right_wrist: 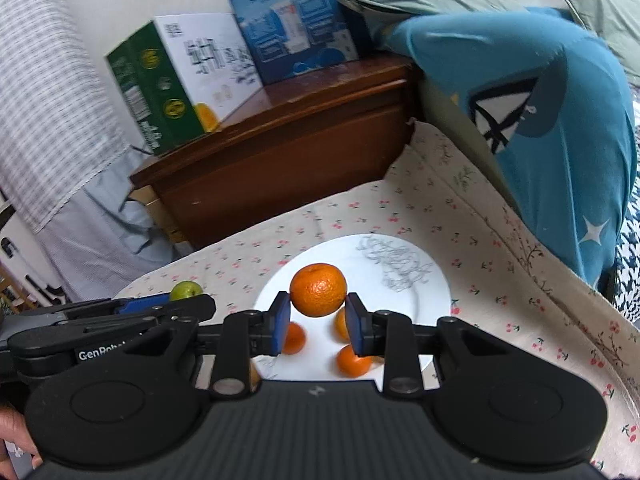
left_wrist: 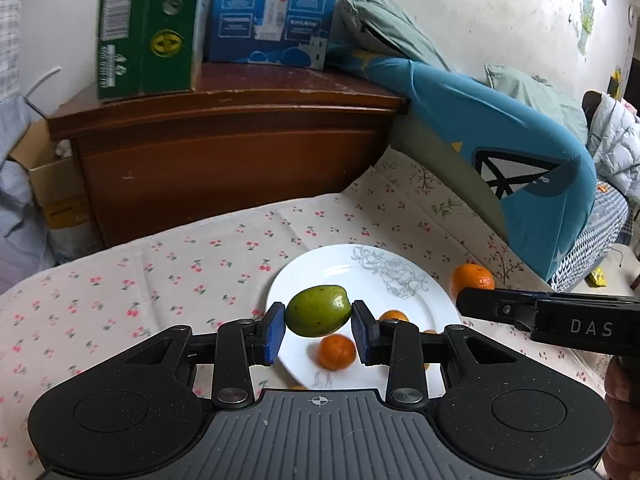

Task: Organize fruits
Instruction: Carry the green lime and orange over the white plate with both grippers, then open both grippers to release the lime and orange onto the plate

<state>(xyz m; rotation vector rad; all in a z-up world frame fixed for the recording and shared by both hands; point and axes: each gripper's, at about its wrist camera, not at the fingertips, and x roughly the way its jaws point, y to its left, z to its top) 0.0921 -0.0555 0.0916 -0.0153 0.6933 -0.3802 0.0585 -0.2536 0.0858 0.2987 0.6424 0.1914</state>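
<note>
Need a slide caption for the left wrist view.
Left tongs hold a green fruit above the white plate of oranges.

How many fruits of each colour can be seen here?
Orange: 4 clearly seen, namely 1 held orange in the right tongs and 3 plate oranges on the plate.
Green: 1 green fruit, in the left tongs.
Total: 5; the tongs may hide more.

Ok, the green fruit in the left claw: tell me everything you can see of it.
The green fruit is a smooth oval, olive green with small dark specks and a glossy highlight on one side. It looks whole and firm. The left claw pinches it between blue pads at its two ends, long axis across. It hangs above the white plate, clear of the oranges there. In the right wrist view only its top shows.
</note>
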